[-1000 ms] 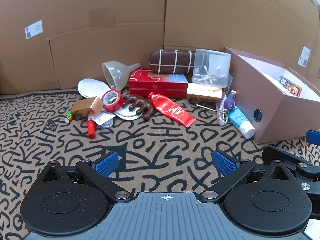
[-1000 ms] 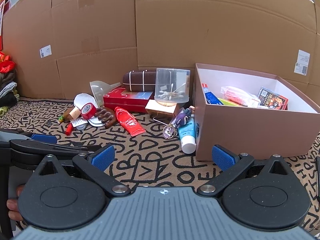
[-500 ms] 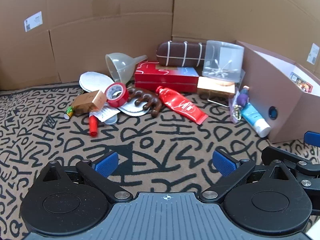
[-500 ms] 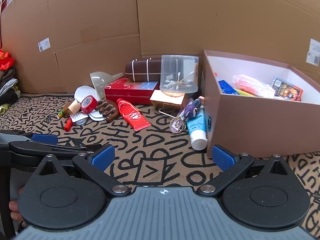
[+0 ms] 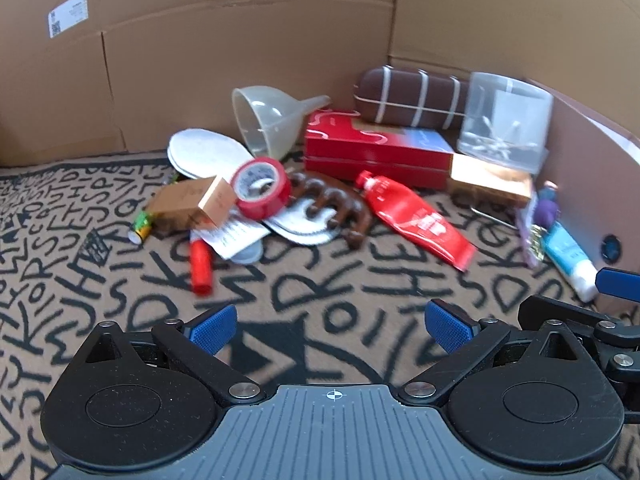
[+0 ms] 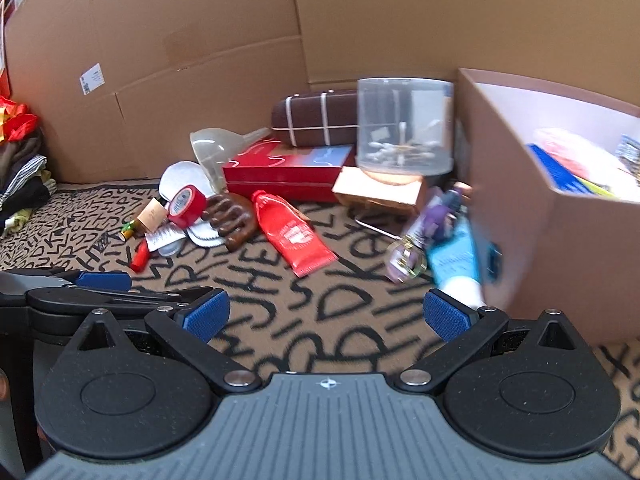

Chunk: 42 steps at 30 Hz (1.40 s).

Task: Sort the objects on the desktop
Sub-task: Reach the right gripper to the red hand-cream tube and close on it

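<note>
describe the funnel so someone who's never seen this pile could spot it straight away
Start at the flat red box near the cardboard back wall. At its left end lies the funnel, tipped on its side with the spout over the box's corner. It is the only translucent cone here; the other clear item, the tub of cotton swabs, is a cylinder.

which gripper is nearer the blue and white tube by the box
Right. The right gripper has the blue and white tube just beyond its right jaw. The left gripper faces the middle of the pile, with the tube far off to its right.
</note>
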### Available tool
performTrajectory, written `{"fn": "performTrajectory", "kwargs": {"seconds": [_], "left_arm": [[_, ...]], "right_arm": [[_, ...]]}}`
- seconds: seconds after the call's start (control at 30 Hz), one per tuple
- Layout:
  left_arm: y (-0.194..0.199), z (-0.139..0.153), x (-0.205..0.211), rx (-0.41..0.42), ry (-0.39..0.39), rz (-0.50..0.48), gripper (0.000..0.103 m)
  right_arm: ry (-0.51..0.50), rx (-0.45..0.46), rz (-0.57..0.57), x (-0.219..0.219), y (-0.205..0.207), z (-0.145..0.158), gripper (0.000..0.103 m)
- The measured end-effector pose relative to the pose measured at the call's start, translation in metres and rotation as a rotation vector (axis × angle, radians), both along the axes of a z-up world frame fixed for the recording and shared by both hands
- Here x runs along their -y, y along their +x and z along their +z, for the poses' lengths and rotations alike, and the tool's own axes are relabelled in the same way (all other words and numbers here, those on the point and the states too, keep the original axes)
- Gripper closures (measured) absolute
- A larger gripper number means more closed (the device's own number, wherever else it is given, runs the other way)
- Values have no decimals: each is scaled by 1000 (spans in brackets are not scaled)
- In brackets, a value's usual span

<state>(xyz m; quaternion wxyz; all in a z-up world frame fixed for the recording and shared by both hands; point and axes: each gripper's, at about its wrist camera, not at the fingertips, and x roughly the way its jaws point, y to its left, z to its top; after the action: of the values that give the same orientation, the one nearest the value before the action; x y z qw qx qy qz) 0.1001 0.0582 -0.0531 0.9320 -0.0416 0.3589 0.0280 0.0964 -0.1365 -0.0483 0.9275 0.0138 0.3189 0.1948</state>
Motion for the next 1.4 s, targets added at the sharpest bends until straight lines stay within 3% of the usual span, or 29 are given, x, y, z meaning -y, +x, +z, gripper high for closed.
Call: {"fn": "performTrajectory", "kwargs": {"seconds": [0.3, 0.73, 0.9, 0.97, 1.07, 1.13, 1.27, 1.33, 1.4], "left_arm": [[28, -10, -21, -42, -64, 17, 11], [62, -11, -8, -7, -30, -58, 28], [63, -11, -9, 3, -11, -70, 36], [62, -10, -12, -5, -31, -79, 42], [60, -7, -15, -8, -60, -105, 63], [60, -7, -15, -11, -93, -151, 88], [61, -10, -7, 7, -64, -166, 78], [62, -11, -5, 20, -56, -156, 65], [63, -12, -4, 23, -56, -156, 62]], "right_arm": [[9, -31, 36, -16, 35, -12, 0], [61, -7, 82, -9, 74, -17, 1], [82, -21, 147, -11, 85, -22, 10], [73, -27, 170, -14, 88, -24, 12], [50, -32, 194, -17, 90, -29, 21], [29, -24, 207, -21, 90, -31, 27], [-23, 3, 223, -28, 89, -35, 33], [-28, 8, 223, -29, 90, -35, 39], [-22, 7, 222, -27, 90, -35, 43]]}}
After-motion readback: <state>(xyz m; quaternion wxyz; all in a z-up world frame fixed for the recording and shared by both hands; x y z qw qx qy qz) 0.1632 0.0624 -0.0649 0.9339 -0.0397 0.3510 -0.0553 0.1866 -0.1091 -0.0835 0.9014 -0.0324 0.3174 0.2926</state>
